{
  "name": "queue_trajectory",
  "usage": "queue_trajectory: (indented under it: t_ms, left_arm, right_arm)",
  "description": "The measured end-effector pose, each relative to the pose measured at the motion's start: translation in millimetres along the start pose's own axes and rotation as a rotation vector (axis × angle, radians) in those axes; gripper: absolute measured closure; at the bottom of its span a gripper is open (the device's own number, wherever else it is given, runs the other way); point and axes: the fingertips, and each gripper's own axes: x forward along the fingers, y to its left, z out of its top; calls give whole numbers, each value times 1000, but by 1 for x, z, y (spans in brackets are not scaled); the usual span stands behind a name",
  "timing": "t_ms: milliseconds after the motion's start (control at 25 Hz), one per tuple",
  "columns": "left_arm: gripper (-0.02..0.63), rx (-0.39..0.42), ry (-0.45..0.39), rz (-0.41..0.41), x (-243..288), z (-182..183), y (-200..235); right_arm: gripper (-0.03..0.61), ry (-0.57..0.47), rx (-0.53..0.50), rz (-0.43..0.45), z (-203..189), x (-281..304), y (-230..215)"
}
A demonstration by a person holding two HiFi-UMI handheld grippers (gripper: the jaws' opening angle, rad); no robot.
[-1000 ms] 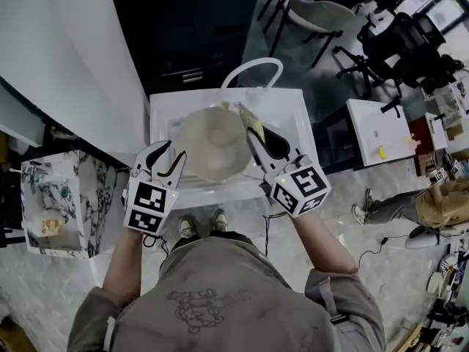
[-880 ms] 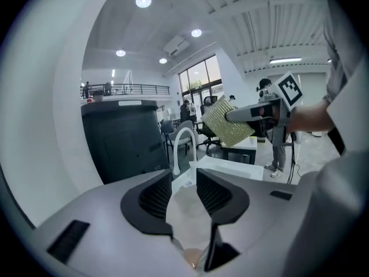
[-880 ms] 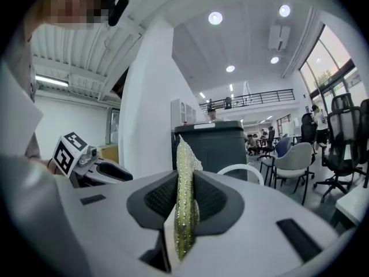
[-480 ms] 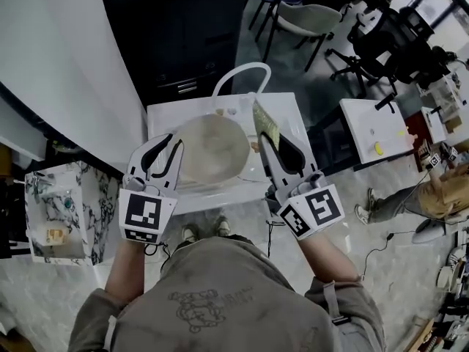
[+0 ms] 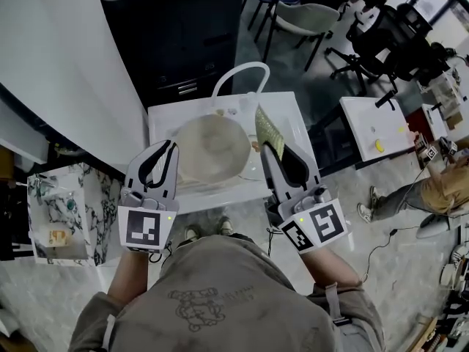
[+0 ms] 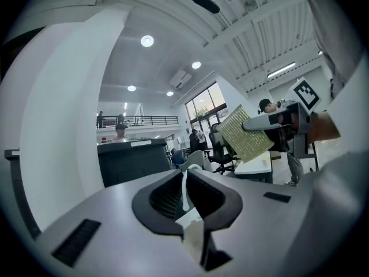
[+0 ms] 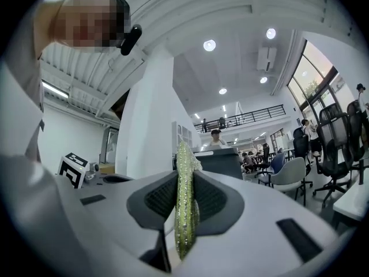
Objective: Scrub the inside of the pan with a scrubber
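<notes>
Pan (image 5: pixel 212 151): a pale, round, shallow vessel lying open side up in the white basin (image 5: pixel 289 108).

**Head view.** An arched tap (image 5: pixel 220 83) stands at 12 o'clock of the pan. The left tool (image 5: pixel 171 147) is at 8 o'clock of the pan, near its rim and apparently raised above it. The right tool (image 5: pixel 270 151) is at 3 o'clock and carries the scrubber (image 5: pixel 268 132), a yellow-green sheet that projects past the tool's tips, over the basin just beside the pan's rim. No handle can be made out on the pan.

**Left gripper view.** The tool points level into the room. Its jaws have just been closing and now stand clenched, with nothing gripped between them. The scrubber shows at 2 o'clock, held up in the other tool.

**Right gripper view.** The jaws are clamped on the scrubber, which is seen edge-on. It is thin, glittery and slightly buckled, and the pads hold its lower part.

**Handling notes (judgement).**
- The pan is probably rigid and moderately heavy.
- Its smooth surface is likely to be slippery, and it may skate in the basin under scrubbing load.
- Take hold at the rim, about 9 o'clock, with the left tool to brace it.
- The scrubber is light and limp, so expect the free end to fold under pressure.
- A grip nearer its middle would stiffen it.
</notes>
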Motion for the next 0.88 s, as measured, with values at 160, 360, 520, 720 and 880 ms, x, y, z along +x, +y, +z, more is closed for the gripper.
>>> queue_trajectory:
  t_ms: [160,360,520,720,880]
  left_arm:
    - [574,-1,17,2,-3,-3,-2]
    - [574,5,3,6,-4,-2,2]
    - [574,6,9,0,-5,-1,3]
    - [574,10,17,-4,-7,-2,6]
    - [574,30,19,7,-10,2,7]
  right_arm:
    - [502,-1,6,5,-3,0,4]
    - [502,-8,0,9,-2,3,7]
    - [502,-17,-10,8,3,3,8]
    - [502,-23,-1,33,9,5,19]
    - [502,-36,-6,59,11,9,27]
